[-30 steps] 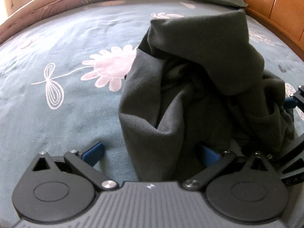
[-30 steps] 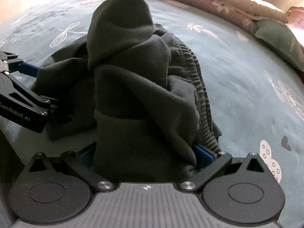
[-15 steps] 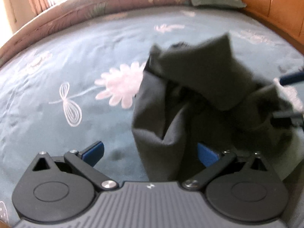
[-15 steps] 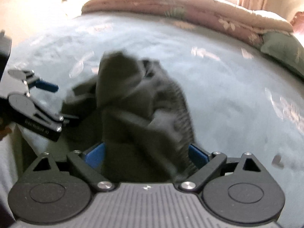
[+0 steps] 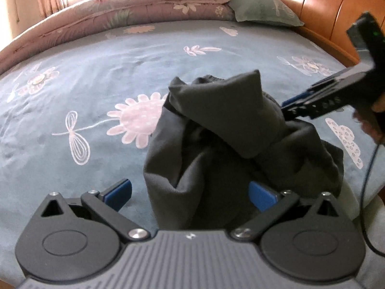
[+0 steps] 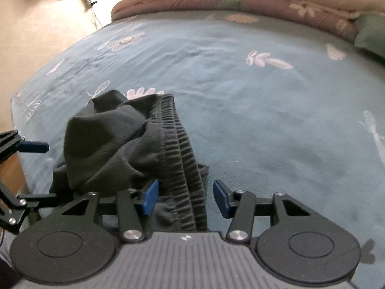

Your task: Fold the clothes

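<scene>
A dark grey garment (image 5: 231, 139) lies crumpled in a heap on the blue flowered bedspread (image 5: 96, 77). My left gripper (image 5: 190, 192) is open wide, with the near end of the heap between its jaws and against the right pad. In the right wrist view, the garment's ribbed elastic waistband (image 6: 180, 159) runs between the jaws of my right gripper (image 6: 186, 198). These jaws are closing; the left pad touches the cloth and the right pad stands clear of it. From the left wrist view, the right gripper (image 5: 285, 109) reaches into the heap from the right.
A folded pink quilt (image 5: 134, 7) and a green pillow (image 5: 262, 7) lie along the bed's far side. A wooden headboard (image 5: 332, 12) stands at the right. The bed's left edge drops to the floor (image 6: 48, 31). A hand (image 5: 375, 120) and a cable (image 5: 368, 192) are at the right.
Both grippers have risen and drawn back, so the heap looks smaller and lower. The right gripper shifted sideways, and its jaws narrowed from wide around the bulk to close around the waistband.
</scene>
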The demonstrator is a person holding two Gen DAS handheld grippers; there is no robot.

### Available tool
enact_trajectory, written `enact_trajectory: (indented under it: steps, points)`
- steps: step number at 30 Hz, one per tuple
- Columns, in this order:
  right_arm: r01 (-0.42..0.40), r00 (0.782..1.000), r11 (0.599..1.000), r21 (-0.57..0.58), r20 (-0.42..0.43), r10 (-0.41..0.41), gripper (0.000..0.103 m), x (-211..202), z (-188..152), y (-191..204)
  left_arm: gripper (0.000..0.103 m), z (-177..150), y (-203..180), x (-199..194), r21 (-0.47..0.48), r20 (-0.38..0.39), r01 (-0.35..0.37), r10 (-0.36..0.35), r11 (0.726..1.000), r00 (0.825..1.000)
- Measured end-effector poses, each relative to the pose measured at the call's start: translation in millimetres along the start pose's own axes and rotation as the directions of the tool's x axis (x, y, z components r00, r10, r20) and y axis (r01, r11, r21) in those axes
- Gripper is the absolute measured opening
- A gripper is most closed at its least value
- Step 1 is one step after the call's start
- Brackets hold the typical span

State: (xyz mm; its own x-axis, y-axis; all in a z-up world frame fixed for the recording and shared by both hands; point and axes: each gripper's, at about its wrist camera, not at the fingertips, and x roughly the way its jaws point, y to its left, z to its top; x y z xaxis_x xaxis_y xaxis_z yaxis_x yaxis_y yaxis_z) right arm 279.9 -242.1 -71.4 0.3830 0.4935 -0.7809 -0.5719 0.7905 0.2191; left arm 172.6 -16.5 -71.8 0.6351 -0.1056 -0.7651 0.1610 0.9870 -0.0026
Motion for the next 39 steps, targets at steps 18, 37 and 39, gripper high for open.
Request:
enact_trajectory:
  steps: [18,37,39]
  points:
    - [-0.274,0.962,0.962,0.0,0.005,0.274,0.039,-9,-2,15,0.103,-2,-9,7,0.008,-0.028,0.008,-0.008,1.0,1.0]
    - [0.376,0.927,0.926,-0.024,0.031,-0.375,0.013,-52,10,-34,0.103,-5,-14,2,0.021,-0.022,-0.001,0.002,1.0,1.0]
    - [0.458,0.889,0.889,0.02,0.019,-0.458,0.013,-60,8,-56,0.103,-4,-15,0,0.026,-0.018,-0.001,0.001,1.0,1.0]
